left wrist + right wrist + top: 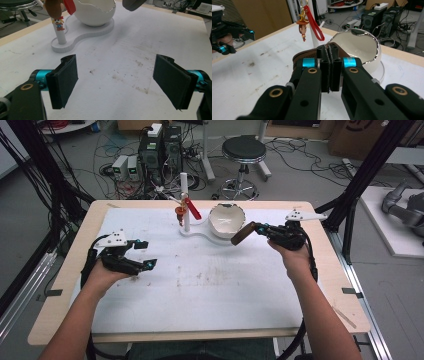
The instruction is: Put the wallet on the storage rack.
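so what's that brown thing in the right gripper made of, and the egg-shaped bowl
The brown thing looks like leather or imitation leather: matte, with a stitched-looking edge in the right gripper view, though that's uncertain. The egg-shaped bowl looks like glossy white ceramic or hard plastic, with a jagged rim and a shiny inside.

1. The brown wallet (243, 234) between the shut jaws of the right gripper (256, 227) looks like leather, matt, with stitched edges.
2. The egg-shaped bowl (226, 220) is glossy white, perhaps ceramic or plastic.
3. The table sheet (215, 285) is matt white and stained.
4. The table edge (70, 270) is pale wood.
5. The left gripper (117, 80) pads (65, 80) look like rough dark foam.
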Available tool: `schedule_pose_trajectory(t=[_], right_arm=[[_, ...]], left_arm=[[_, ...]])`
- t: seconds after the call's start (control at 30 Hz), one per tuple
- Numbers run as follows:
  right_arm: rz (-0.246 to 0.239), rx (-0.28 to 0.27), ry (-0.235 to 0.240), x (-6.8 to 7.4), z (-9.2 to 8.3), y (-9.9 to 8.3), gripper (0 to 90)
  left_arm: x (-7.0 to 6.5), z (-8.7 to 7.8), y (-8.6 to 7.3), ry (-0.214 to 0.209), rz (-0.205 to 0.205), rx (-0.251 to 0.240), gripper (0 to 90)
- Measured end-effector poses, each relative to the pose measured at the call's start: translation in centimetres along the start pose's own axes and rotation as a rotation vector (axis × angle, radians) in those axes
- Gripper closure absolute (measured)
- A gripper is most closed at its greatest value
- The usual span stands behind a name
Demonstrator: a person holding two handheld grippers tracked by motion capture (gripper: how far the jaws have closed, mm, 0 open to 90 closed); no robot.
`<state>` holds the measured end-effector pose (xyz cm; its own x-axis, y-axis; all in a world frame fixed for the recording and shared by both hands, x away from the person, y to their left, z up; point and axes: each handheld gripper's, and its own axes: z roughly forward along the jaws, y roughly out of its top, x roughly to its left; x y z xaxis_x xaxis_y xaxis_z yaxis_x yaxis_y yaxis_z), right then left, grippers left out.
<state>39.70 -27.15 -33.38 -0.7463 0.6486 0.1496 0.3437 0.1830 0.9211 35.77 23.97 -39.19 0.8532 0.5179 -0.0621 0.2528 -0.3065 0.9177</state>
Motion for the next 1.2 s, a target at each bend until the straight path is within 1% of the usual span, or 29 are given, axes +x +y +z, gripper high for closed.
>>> schedule_pose_trajectory(t=[0.1,0.2,0.33,0.47,0.57,0.83,0.9,1.0,1.2], right_arm=[[-0.006,-0.006,0.002,-0.1,0.3,0.5,90.0],[-0.009,-0.007,0.003,-0.2,0.7,1.2,90.0],[-0.019,-0.003,0.008,-0.4,1.5,2.0,90.0],[-0.030,-0.010,0.007,-0.5,2.4,2.8,90.0],[-0.031,-0.007,0.009,-0.5,3.2,3.4,90.0],[-0.042,-0.017,0.012,-0.5,4.3,4.5,90.0],[-0.040,-0.016,0.008,-0.8,4.8,4.7,90.0],[-0.036,-0.014,0.004,-1.0,5.1,4.7,90.0],[-0.011,-0.008,-0.009,-1.8,5.8,4.3,90.0]], left_arm=[[-0.1,-0.4,-0.3,0.007,-0.007,0.001,20.0],[-0.2,-0.9,-0.5,0.014,-0.004,0.008,20.0],[-0.4,-1.6,-0.8,0.023,-0.009,0.006,20.0],[-0.5,-2.3,-1.2,0.035,-0.012,0.010,19.9],[-0.6,-2.8,-1.6,0.047,-0.020,0.012,19.9],[-0.9,-4.1,-2.2,0.071,-0.030,0.009,20.0],[-1.0,-4.4,-2.3,0.079,-0.033,0.008,19.9],[-1.1,-4.8,-2.5,0.085,-0.036,0.008,19.9],[-1.3,-5.0,-2.7,0.090,-0.041,0.011,20.0]])
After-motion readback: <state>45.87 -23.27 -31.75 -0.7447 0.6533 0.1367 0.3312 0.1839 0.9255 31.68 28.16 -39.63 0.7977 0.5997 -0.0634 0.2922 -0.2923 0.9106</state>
